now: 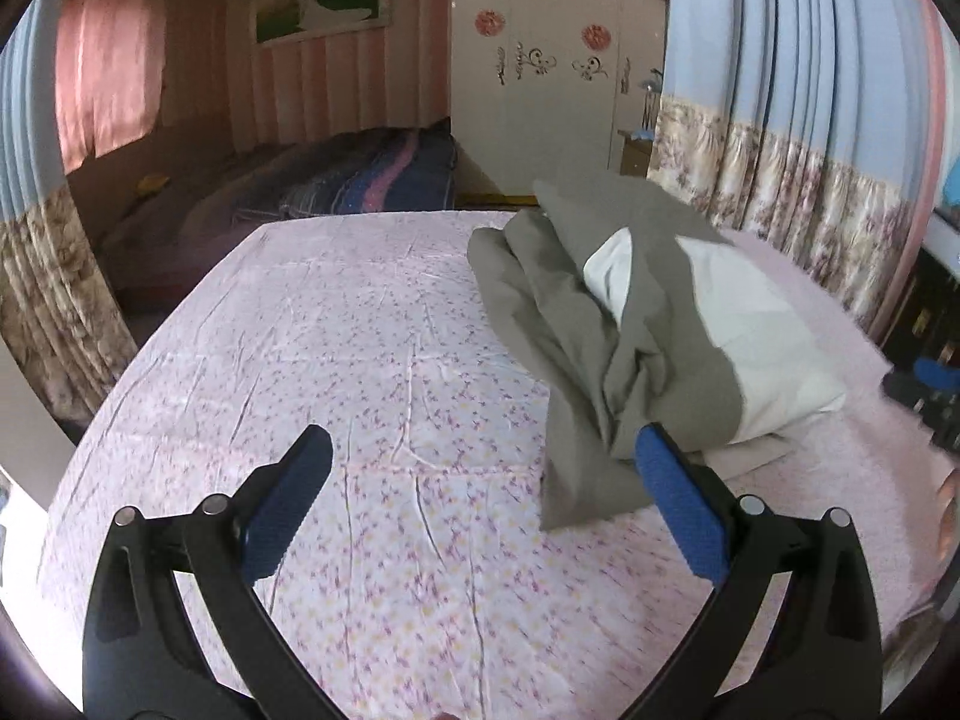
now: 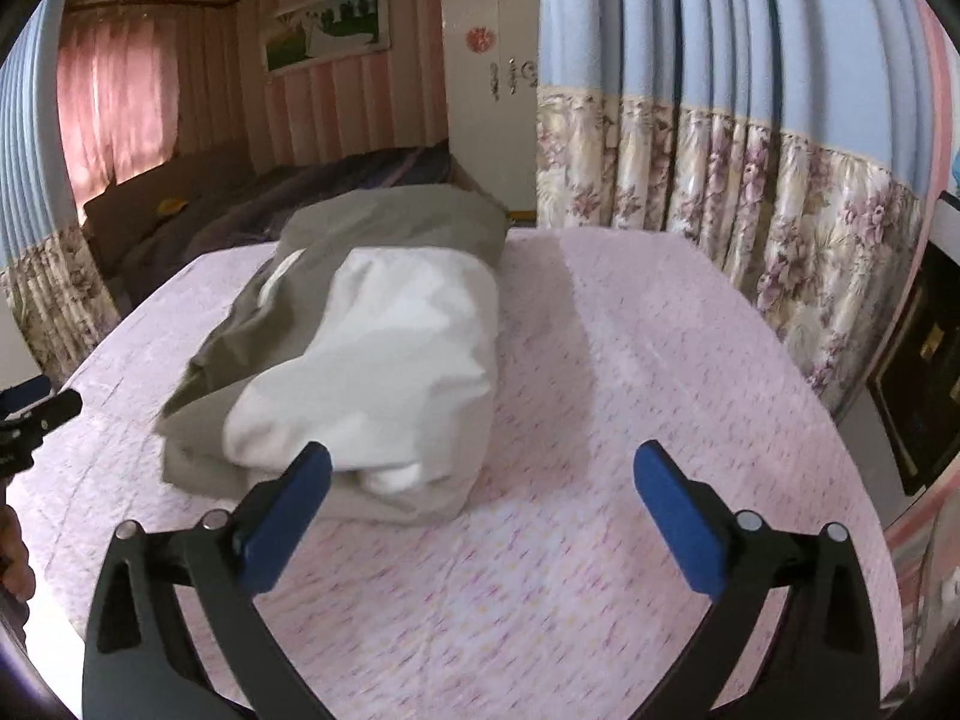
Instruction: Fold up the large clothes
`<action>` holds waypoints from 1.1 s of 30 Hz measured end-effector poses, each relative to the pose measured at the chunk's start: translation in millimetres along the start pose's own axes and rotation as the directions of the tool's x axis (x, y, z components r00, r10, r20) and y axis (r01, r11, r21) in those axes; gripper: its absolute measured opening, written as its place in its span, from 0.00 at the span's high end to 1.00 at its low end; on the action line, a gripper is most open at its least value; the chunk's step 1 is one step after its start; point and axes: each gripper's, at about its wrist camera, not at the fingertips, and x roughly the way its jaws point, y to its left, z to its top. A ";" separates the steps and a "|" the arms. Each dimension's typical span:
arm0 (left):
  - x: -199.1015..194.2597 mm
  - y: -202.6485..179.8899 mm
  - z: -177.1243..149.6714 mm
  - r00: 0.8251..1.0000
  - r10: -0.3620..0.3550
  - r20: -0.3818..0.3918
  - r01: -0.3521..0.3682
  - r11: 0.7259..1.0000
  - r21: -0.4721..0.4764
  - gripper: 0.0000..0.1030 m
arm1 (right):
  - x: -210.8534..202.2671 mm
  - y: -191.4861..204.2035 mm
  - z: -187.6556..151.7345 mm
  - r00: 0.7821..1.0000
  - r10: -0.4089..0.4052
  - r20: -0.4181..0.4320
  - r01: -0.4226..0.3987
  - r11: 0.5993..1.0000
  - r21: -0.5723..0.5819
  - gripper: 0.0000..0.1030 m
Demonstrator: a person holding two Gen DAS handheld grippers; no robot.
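Note:
A crumpled grey garment [image 1: 588, 324] with a white lining or white piece [image 1: 756, 324] lies in a heap on the pink flowered bed sheet [image 1: 336, 348]. In the right wrist view the grey cloth [image 2: 372, 222] lies under and behind the white part [image 2: 384, 360]. My left gripper [image 1: 483, 456] is open and empty, low over the sheet, with its right fingertip just in front of the heap's near edge. My right gripper [image 2: 483, 468] is open and empty, its left fingertip close to the heap's near end. The left gripper's tip shows at the right wrist view's left edge [image 2: 42, 408].
The bed [image 2: 660, 360] fills both views. Blue and floral curtains [image 2: 750, 150] hang along its right side. A second bed with a dark striped blanket [image 1: 336, 180] stands behind. A white wardrobe [image 1: 552, 78] is at the back. Dark furniture [image 2: 924, 372] stands at the right.

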 end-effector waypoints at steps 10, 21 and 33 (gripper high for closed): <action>-47.8 -2.1 6.8 0.996 0.044 0.077 -0.044 0.999 -0.005 0.03 | -19.4 25.0 -0.1 0.999 -0.041 0.033 0.042 0.998 -0.048 0.02; -53.2 -6.2 9.6 0.996 0.062 0.070 -0.062 0.998 -0.007 0.03 | -42.2 27.6 -8.0 0.998 -0.024 0.059 0.026 0.999 -0.022 0.02; -55.8 -8.3 5.3 0.992 0.090 0.083 -0.091 0.996 0.012 0.03 | -52.2 29.6 -11.0 0.993 -0.070 0.092 0.069 0.998 0.013 0.02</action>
